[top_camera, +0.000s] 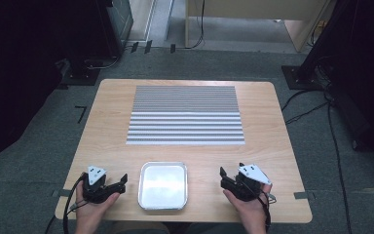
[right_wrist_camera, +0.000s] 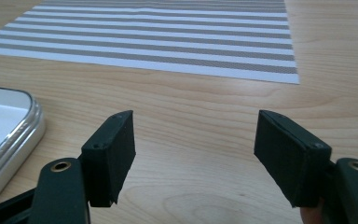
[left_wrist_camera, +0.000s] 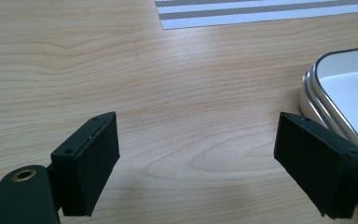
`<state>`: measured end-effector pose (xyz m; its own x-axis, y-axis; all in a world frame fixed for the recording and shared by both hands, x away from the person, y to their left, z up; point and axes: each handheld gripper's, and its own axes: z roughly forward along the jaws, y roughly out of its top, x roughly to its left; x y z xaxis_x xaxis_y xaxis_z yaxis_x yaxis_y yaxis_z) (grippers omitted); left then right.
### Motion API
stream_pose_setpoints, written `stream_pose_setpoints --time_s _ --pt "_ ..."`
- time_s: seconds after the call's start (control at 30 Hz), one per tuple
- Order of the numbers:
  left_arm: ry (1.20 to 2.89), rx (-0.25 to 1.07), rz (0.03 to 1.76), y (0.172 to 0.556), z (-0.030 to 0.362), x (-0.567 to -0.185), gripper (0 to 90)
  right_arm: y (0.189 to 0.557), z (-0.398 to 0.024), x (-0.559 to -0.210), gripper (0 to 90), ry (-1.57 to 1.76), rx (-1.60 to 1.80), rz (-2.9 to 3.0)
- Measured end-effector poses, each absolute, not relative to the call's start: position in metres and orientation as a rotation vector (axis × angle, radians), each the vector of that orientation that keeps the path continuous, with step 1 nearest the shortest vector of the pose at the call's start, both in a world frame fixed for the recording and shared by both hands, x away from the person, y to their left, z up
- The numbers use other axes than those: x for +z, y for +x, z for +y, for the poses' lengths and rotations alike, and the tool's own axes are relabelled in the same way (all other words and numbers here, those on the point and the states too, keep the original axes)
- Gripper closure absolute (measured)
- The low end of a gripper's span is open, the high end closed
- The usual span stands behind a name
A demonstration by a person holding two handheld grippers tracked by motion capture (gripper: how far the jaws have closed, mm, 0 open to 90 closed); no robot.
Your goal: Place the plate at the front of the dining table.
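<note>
Both pairs of fingers stand apart with nothing between them, only bare wood. On the left gripper (top_camera: 108, 184), seen in the high view near the front left corner of the worktop (top_camera: 102, 122), the two black fingers (left_wrist_camera: 91, 163) are wide open in its own view, and the right one of them sits close to the rim of the metal tray (left_wrist_camera: 314, 100), though I cannot tell if it touches it. On the right gripper (top_camera: 230, 179), held near the front right part of the worktop, the fingers (right_wrist_camera: 109, 156) are also open over plain wood, and they point toward the middle of the worktop. Each gripper is held by one hand of the person; the left hand (top_camera: 91, 208) and the right hand (top_camera: 249, 207) come in from the bottom edge of the high view, and a dark cable hangs from each gripper. Between the two grippers lies the tray, a shallow square one with rounded corners and a shiny rim, flat on the worktop near the front edge, and its inside looks pale and bare. Behind the tray, further from the person, a striped mat (top_camera: 185, 114) with grey and white bands lies flat in the middle of the worktop, well apart from both grippers. Around the worktop is a grey carpet floor (top_camera: 39, 161) with some cables on it.
</note>
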<state>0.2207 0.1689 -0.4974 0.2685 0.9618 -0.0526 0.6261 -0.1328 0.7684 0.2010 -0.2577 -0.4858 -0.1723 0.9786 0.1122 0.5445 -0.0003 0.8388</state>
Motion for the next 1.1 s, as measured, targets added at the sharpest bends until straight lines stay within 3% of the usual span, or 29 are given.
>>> stream_pose_setpoints --time_s 0.57,0.63,0.8,1.1 --pt "1.855 0.573 1.401 0.217 0.16 -0.497 16.9 0.199 -0.223 -0.493 41.2 1.531 1.173 1.804" --pt "1.847 0.575 1.403 0.216 0.159 -0.497 23.9 0.199 -0.219 -0.494 43.0 1.527 1.187 1.814" --pt "1.83 0.525 1.391 0.215 0.158 -0.496 26.0 0.199 -0.211 -0.496 49.4 1.515 1.228 1.863" --pt "1.823 0.457 1.383 0.212 0.153 -0.496 40.0 0.196 -0.196 -0.5 55.9 1.512 1.325 1.892"
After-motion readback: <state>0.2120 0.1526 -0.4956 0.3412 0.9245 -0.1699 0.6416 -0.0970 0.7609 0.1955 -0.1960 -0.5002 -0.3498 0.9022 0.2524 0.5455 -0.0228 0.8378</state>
